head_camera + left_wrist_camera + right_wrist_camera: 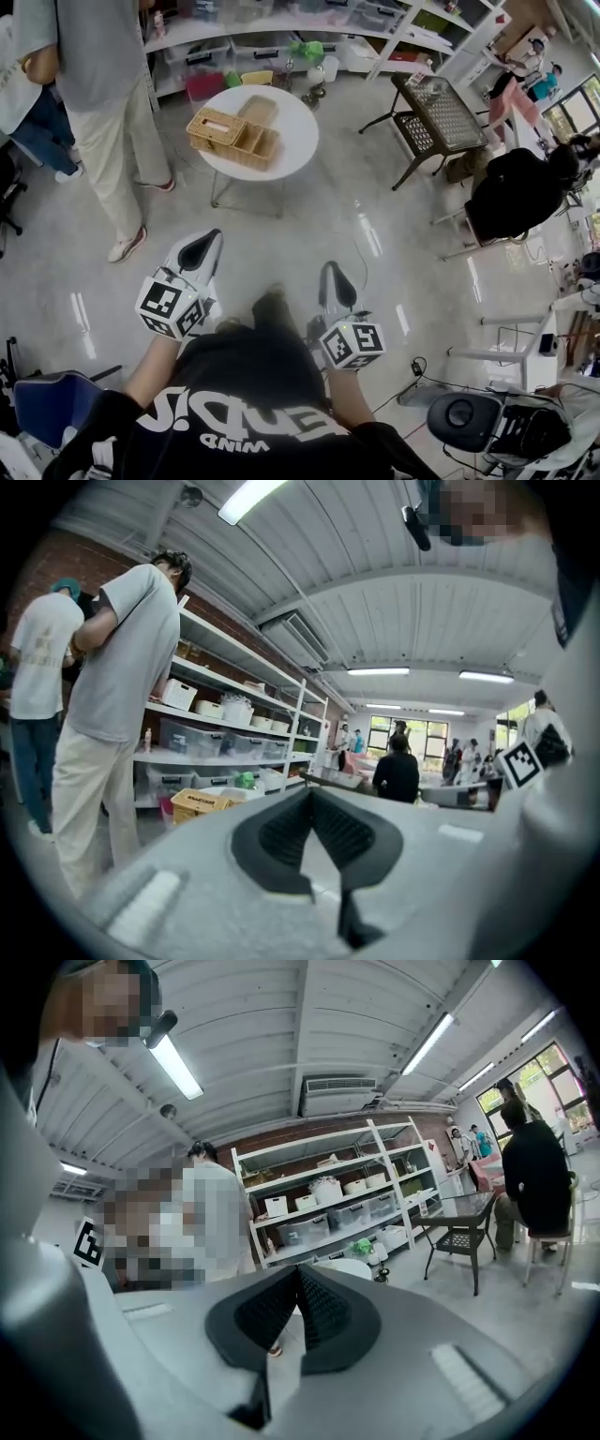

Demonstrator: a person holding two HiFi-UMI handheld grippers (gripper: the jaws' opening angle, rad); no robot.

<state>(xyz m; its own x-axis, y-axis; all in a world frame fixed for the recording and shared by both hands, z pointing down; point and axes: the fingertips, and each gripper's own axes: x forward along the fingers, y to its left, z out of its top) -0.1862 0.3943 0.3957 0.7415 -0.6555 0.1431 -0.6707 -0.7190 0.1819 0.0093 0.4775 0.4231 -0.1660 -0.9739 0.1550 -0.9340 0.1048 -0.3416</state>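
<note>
Down by the black shirt (244, 375), left gripper (208, 242) and right gripper (335, 277) both have fingers pinched together on nothing, and the basket (234, 139) sits well apart on the round desk (296, 131), so reaching like that could shove it off or clip the bystander (94, 84) imo.

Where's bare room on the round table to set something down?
The table's right half, from the baskets to the rim, is bare. Its left and middle are crowded by the baskets. Open floor lies between the table and the left hand-held gripper and right hand-held gripper.
</note>
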